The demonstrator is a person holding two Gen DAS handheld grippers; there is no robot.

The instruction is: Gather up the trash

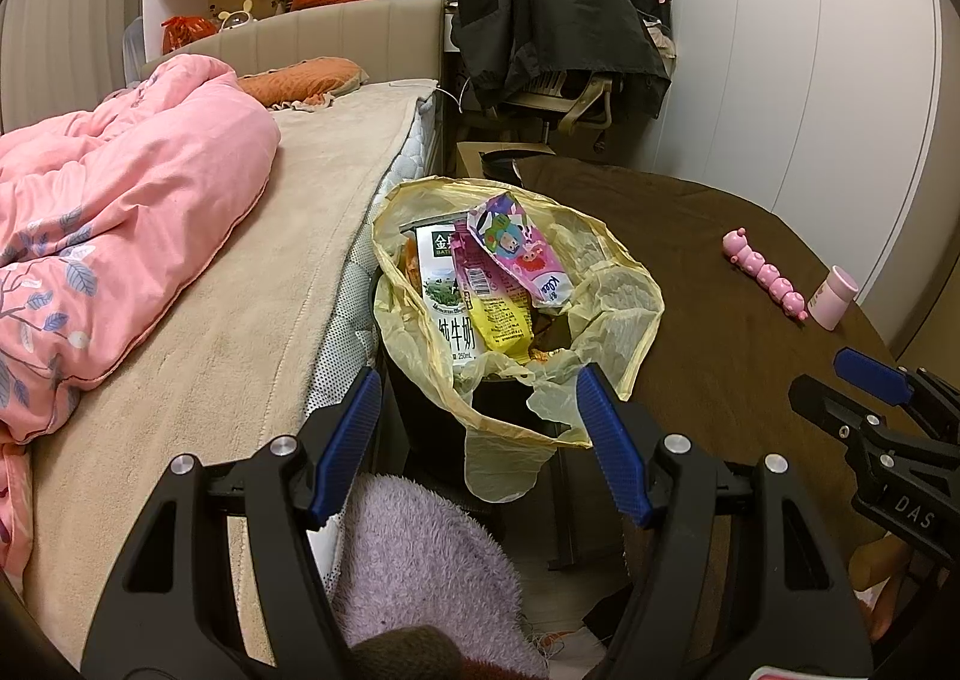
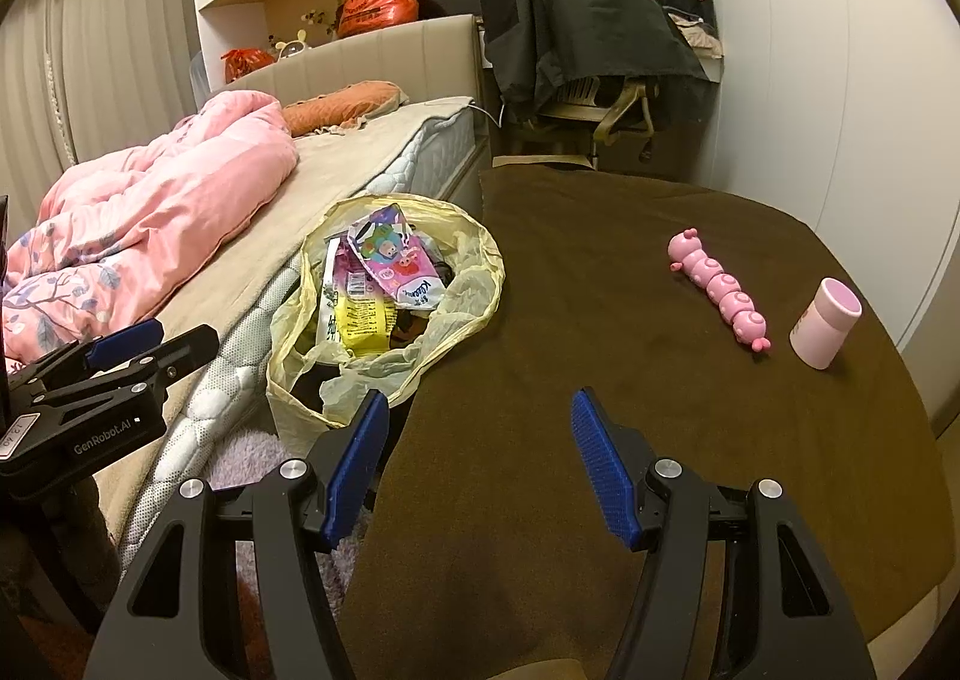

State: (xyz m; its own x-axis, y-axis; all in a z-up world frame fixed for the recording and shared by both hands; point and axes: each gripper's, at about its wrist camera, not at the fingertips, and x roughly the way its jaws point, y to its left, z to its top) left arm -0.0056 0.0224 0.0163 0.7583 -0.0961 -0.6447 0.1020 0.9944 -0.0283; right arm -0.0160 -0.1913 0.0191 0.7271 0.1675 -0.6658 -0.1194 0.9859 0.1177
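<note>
Gaping wide: left gripper (image 1: 480,380), holding nothing, aiming at trash bag (image 1: 624,296) at 12 o'clock.
Right gripper (image 2: 474,404): standing wide, gripping nothing.
Trash: sitting inside bag, between bed (image 1: 252,284) and table (image 2: 600,332).

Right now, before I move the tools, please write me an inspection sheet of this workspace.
Surface: round table under a brown cloth, mostly bare.
Job's things: yellow trash bag in a dark bin between bed and table, mouth open, holding a milk carton, a pink tissue wrapper and a yellow packet.
Clutter: pink caterpillar toy and pink cup on the table, apart from each other.
Grippers: left tool open and empty above the bag's near edge; right tool open and empty over the cloth.
Cables: thin white cable at the mattress corner.
Surroundings: bed with pink duvet, chair draped with a dark jacket.
</note>
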